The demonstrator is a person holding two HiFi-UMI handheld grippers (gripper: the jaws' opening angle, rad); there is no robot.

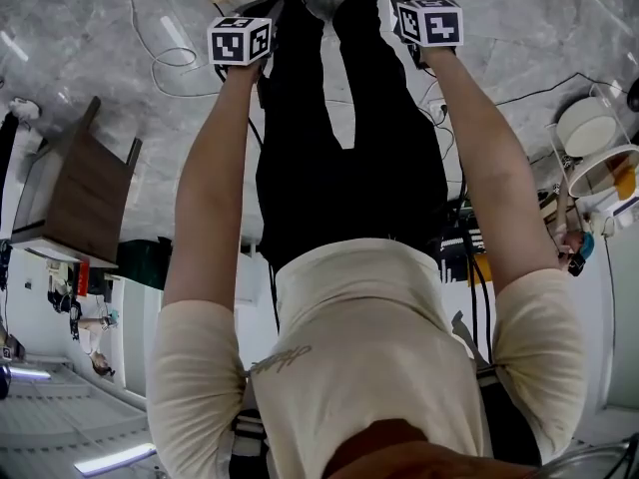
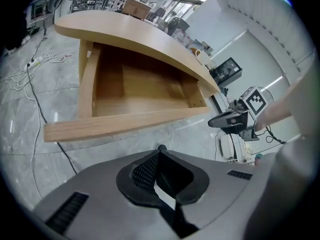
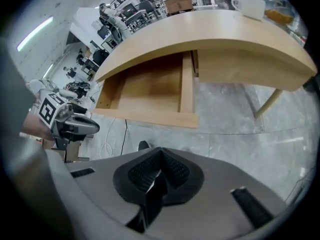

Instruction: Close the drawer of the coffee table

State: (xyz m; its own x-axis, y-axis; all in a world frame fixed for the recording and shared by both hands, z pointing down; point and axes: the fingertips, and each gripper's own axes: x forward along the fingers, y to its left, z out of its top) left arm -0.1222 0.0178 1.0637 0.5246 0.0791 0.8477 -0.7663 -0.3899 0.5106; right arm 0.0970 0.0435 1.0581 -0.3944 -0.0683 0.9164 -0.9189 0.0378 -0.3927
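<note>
Jaws pressed together on nothing, the grey left gripper and grey right gripper wait near the pale wooden drawer, pulled far out under the curved wooden coffee table, likely ready to push it in.

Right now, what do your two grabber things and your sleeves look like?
The left gripper and right gripper each have a smooth grey body with black ribbed pads. A white cube with black square markers sits on each. The sleeves are short and cream.
</note>
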